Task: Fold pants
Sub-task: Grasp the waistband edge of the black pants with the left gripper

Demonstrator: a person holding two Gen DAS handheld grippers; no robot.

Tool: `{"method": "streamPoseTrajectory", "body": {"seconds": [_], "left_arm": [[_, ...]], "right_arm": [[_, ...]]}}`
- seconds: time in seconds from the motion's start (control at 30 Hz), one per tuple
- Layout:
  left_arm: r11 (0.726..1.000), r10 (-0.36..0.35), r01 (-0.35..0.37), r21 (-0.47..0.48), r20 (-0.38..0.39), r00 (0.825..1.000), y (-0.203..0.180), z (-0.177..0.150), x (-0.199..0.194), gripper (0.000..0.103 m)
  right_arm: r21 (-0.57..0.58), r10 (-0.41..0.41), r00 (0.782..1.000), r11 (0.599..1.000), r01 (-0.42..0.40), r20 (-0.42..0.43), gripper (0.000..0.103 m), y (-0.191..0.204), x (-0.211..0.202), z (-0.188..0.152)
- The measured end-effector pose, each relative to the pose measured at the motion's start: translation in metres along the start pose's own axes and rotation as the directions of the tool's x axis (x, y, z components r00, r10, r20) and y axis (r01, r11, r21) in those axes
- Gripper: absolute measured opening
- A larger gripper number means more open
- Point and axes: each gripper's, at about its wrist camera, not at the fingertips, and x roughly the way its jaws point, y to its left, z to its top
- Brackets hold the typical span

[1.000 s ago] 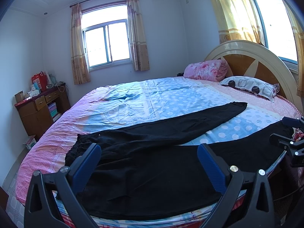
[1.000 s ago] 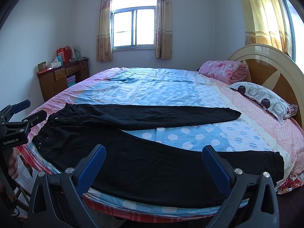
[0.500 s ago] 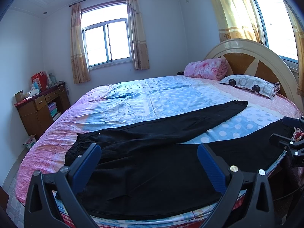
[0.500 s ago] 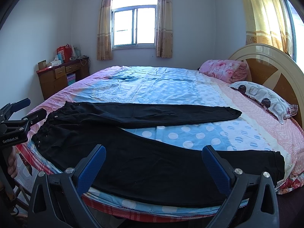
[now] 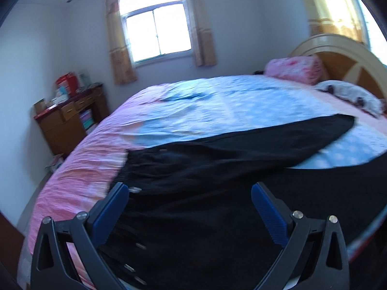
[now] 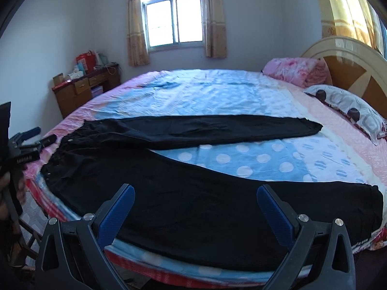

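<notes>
The left gripper [image 5: 189,207], black-framed with blue ribbed finger pads, has its jaws spread wide and holds nothing; it hangs over the waistband end of the black fabric pants [image 5: 217,193]. The right gripper [image 6: 194,209], of the same build, is likewise spread wide and empty, poised above the near leg of the black fabric pants [image 6: 193,193].

The pants lie flat near the front edge of the round bed [image 6: 217,96], legs splayed in a V: waistband at the left, one leg running along the near edge, the other angled toward the bed centre, both cuffs pointing toward the headboard side.

The bed carries a wrinkled pink-and-blue sheet with white polka dots. A white pillow with dark round spots [image 6: 348,108] and a folded pink floral quilt [image 6: 295,71] rest against the cream-and-brown arched wooden headboard [image 6: 350,60].

A brown wooden desk with drawers [image 6: 82,89], loaded with boxes and a red bag, stands against the white far wall. A curtained sliding window [image 6: 175,21] is centred in that wall.

White lettering on the left gripper body, seen in the right wrist view, is too small to read.
</notes>
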Motion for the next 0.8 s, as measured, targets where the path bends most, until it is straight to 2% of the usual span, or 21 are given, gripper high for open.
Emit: {"method": "streamPoseTrajectory", "body": {"seconds": [0.17, 0.37, 0.47, 0.53, 0.6, 0.67, 0.8], "left_arm": [[0.995, 0.086, -0.091, -0.037, -0.112, 0.990, 0.067, 0.025, 0.080, 0.103], [0.991, 0.127, -0.135, -0.020, -0.218, 0.968, 0.104, 0.051, 0.177, 0.103], [0.992, 0.107, -0.122, -0.034, -0.279, 0.954, 0.114, 0.059, 0.225, 0.098], [0.994, 0.056, -0.082, -0.066, -0.333, 0.941, 0.113, 0.061, 0.253, 0.095], [0.996, 0.027, -0.056, -0.065, -0.389, 0.921, 0.108, 0.058, 0.275, 0.076], [0.998, 0.011, -0.040, -0.055, -0.443, 0.897, 0.103, 0.052, 0.288, 0.066], [0.995, -0.044, -0.002, -0.100, -0.451, 0.892, 0.107, 0.050, 0.293, 0.062]], "right_arm": [[0.044, -0.014, 0.999, 0.999, 0.017, -0.051, 0.102, -0.029, 0.030, 0.013], [0.066, -0.027, 0.992, 0.997, 0.035, -0.122, 0.102, -0.050, 0.071, 0.031], [0.090, -0.012, 0.989, 0.996, 0.026, -0.149, 0.102, -0.062, 0.087, 0.045], [0.093, -0.024, 0.987, 0.995, 0.039, -0.157, 0.102, -0.071, 0.096, 0.054], [0.098, -0.035, 0.985, 0.994, 0.052, -0.169, 0.102, -0.084, 0.105, 0.066], [0.107, -0.050, 0.984, 0.992, 0.069, -0.170, 0.102, -0.100, 0.111, 0.078], [0.126, -0.103, 0.979, 0.984, 0.126, -0.177, 0.102, -0.149, 0.126, 0.104]]}}
